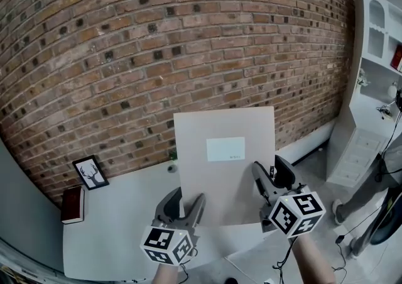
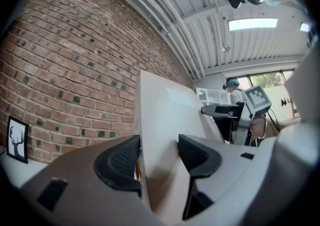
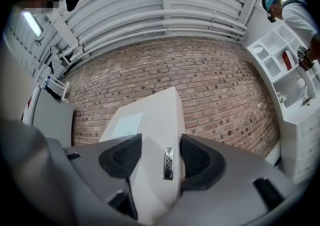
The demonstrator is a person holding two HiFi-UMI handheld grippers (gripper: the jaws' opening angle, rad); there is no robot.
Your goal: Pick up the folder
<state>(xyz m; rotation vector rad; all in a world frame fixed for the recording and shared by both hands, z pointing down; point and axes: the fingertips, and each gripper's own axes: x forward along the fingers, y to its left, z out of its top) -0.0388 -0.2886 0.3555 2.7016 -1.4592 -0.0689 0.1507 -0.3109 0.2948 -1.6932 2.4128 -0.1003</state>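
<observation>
The left claw (image 1: 188, 196) pinches the folder's lower left corner. Its own view shows the board wedged between both ribbed pads. The folder (image 1: 220, 132) stands upright in the air, its labelled face towards the person, in front of the brick wall (image 1: 125, 56) and clear of the white worktop (image 1: 119, 213) below it. The right claw (image 1: 270, 173) clamps the lower right edge, one pad on the face and the other behind the spine with its metal clip.

The lift itself looks done, so the step in hand is judged to be the carry. The next move calls for equal pressure and matched height on both sides, so the board neither tilts nor slips. Both claws point roughly level at the wall, side by side, with their marker cubes turned back to the person.
</observation>
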